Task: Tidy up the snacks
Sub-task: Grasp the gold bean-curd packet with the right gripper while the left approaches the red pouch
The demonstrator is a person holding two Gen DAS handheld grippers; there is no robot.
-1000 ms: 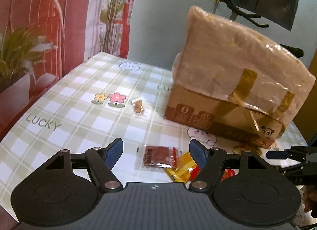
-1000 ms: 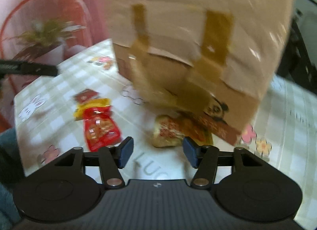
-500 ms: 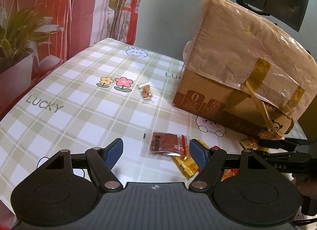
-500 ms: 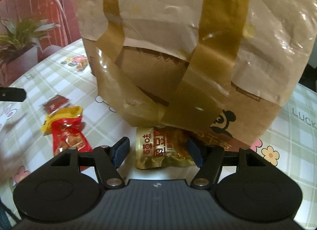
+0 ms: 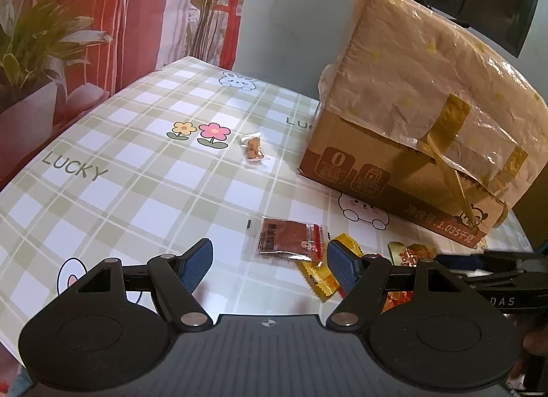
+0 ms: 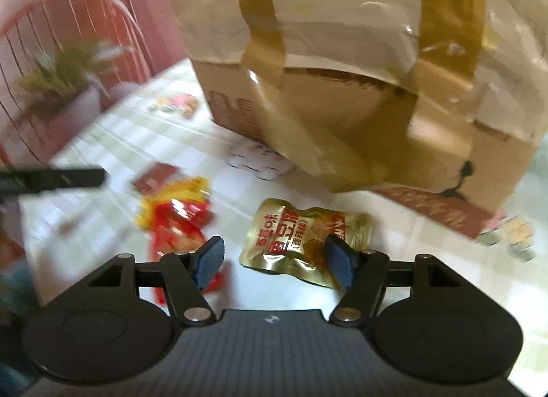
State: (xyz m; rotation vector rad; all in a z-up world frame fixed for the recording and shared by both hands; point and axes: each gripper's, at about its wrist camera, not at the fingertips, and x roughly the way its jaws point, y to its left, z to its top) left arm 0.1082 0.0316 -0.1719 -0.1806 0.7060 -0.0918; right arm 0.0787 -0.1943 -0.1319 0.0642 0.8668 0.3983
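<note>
Several snack packets lie on the checked tablecloth in front of a taped cardboard box. A gold pouch lies between the fingers of my right gripper, whose jaws are closing; the right finger overlaps the pouch's edge and the pads do not press it. A red and yellow packet lies to its left. My left gripper stands open over the cloth, just short of a dark red packet. A small clear packet lies farther off.
The box fills the far right of the table. A potted plant and a red patterned backdrop stand beyond the table's left edge. My right gripper's arm shows low at the right of the left wrist view. One left finger enters the right wrist view.
The right gripper has swung so the box and gold pouch sit further right in its blurred view, and its jaws have narrowed slightly. The left gripper has hardly moved.
</note>
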